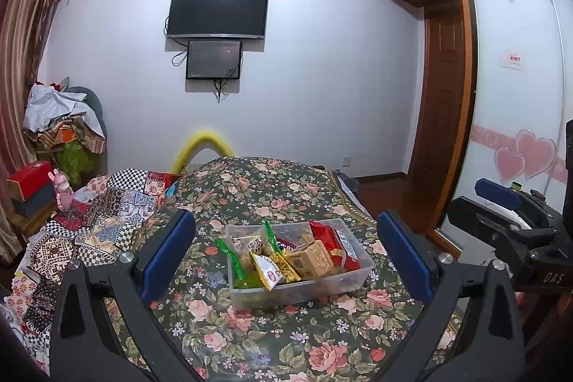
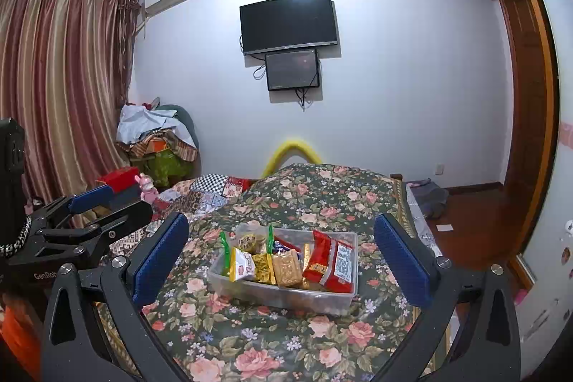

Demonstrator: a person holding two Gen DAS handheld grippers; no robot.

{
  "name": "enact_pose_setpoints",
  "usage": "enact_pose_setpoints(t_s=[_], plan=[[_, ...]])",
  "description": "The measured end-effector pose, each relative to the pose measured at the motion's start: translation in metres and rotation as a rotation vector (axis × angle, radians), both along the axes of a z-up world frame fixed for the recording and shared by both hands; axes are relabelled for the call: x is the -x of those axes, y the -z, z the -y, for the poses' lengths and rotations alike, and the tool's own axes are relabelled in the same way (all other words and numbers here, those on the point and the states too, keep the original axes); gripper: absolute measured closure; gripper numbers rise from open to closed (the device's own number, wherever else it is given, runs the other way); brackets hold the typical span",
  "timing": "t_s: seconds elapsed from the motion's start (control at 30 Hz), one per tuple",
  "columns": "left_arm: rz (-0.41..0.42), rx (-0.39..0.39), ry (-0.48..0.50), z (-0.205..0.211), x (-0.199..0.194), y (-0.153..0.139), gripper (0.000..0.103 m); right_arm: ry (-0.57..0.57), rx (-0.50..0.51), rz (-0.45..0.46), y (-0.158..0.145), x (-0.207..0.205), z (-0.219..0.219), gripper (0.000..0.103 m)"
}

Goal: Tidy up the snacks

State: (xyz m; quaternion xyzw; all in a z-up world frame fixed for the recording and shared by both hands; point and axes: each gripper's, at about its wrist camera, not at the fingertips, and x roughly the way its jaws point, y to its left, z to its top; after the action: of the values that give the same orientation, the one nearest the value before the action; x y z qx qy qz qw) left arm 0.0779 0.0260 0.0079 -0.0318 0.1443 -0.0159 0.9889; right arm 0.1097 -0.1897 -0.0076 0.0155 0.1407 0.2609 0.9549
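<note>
A clear plastic bin sits on the floral bed cover and holds several snack packets: a red bag, a tan cracker pack, yellow packets and green-edged packs. My left gripper is open and empty, its blue pads either side of the bin and nearer the camera. The bin also shows in the right wrist view, with the red bag at its right. My right gripper is open and empty, held before the bin. Each gripper shows at the edge of the other's view.
The bed has a patchwork quilt at left. A pile of clothes and a red box stand by the curtain. Two screens hang on the far wall. Wooden floor and a wardrobe lie right.
</note>
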Motion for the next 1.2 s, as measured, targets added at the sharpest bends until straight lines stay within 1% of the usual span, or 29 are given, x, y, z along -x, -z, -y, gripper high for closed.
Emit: enact_pose_setpoints(t_s=[0.27, 0.77, 1.2], plan=[[-0.007, -0.002, 0.001, 0.0000, -0.0010, -0.0002, 0.000, 0.004, 0.000, 0.000, -0.0008, 0.0008, -0.0003, 0.000], [-0.021, 0.011, 0.035, 0.0010, -0.0030, 0.0000, 0.000, 0.010, -0.007, -0.009, -0.0030, 0.0008, 0.0015, 0.000], [-0.023, 0.018, 0.037, 0.0015, -0.0017, 0.0022, 0.000, 0.010, 0.011, -0.016, 0.0000, -0.0002, -0.0033, 0.000]])
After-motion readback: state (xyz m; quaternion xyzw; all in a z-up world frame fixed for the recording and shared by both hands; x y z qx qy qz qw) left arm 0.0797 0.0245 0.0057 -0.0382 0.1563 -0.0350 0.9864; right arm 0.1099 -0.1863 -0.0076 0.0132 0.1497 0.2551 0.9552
